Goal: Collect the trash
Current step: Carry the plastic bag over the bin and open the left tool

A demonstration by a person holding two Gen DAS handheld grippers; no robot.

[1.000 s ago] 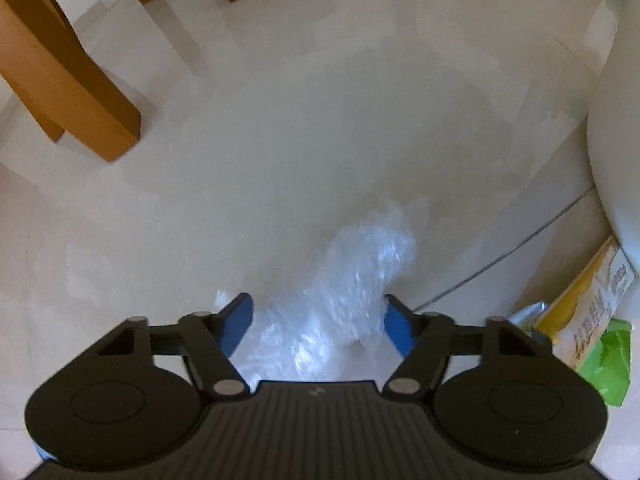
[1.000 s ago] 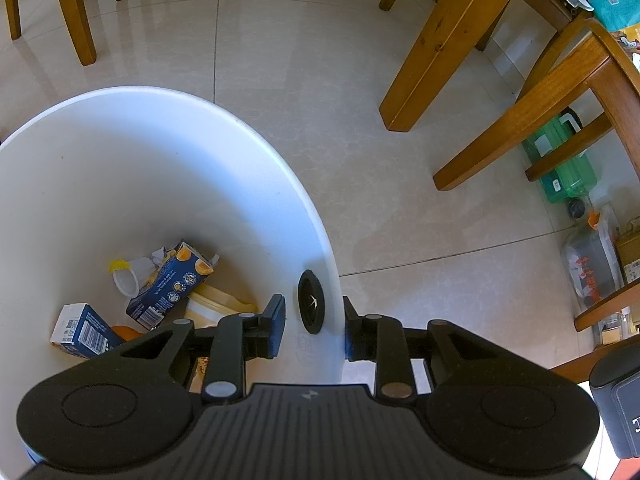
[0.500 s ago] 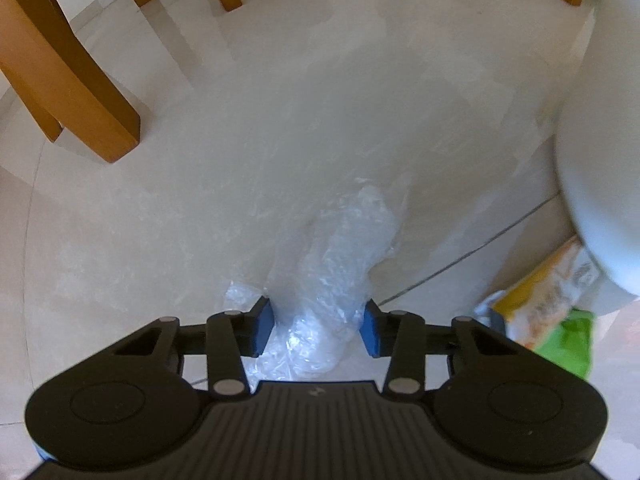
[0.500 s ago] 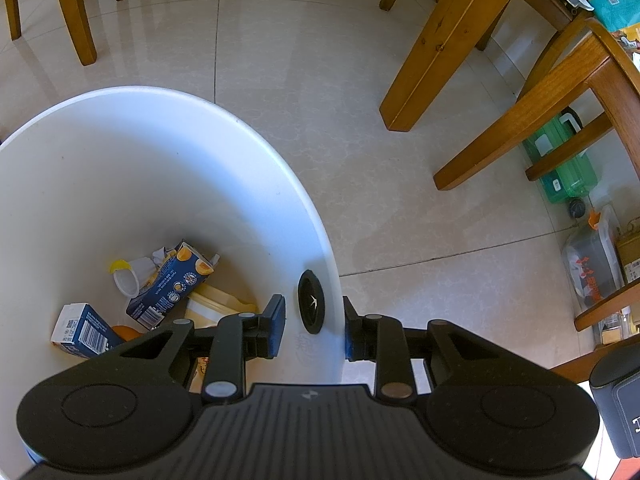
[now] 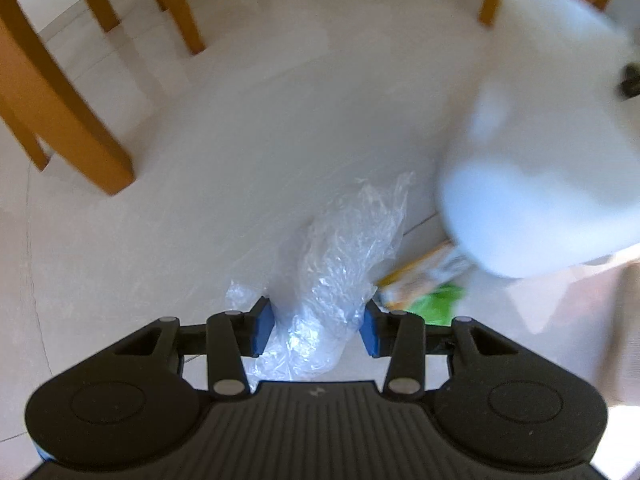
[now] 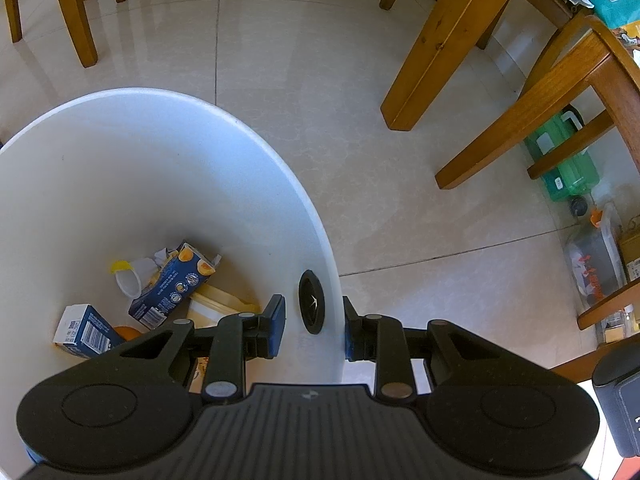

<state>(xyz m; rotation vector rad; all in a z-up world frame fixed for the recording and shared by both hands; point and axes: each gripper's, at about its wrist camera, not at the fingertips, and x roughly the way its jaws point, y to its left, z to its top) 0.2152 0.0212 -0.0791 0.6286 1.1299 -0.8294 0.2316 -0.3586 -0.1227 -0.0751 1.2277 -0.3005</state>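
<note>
A crumpled clear plastic bag (image 5: 344,264) hangs forward between the blue pads of my left gripper (image 5: 316,332), which is shut on it just above the tiled floor. The white bin (image 5: 540,160) looms blurred at the right of the left wrist view, with a yellow and green packet (image 5: 424,276) on the floor at its foot. My right gripper (image 6: 314,328) is shut on the wall of the white bin (image 6: 120,180), one finger inside and one outside. Inside lie a blue juice carton (image 6: 176,280), a blue and white box (image 6: 84,330) and a small cup (image 6: 128,280).
Wooden chair and table legs (image 5: 68,120) stand to the left of the bag, and more wooden legs (image 6: 436,40) rise right of the bin. A green bottle (image 6: 564,164) and a clear container (image 6: 596,256) sit under the furniture at far right.
My left gripper closed on the plastic bag and has swung right with it, so the bin now fills the right of its view. The right gripper and bin rim have not moved.
</note>
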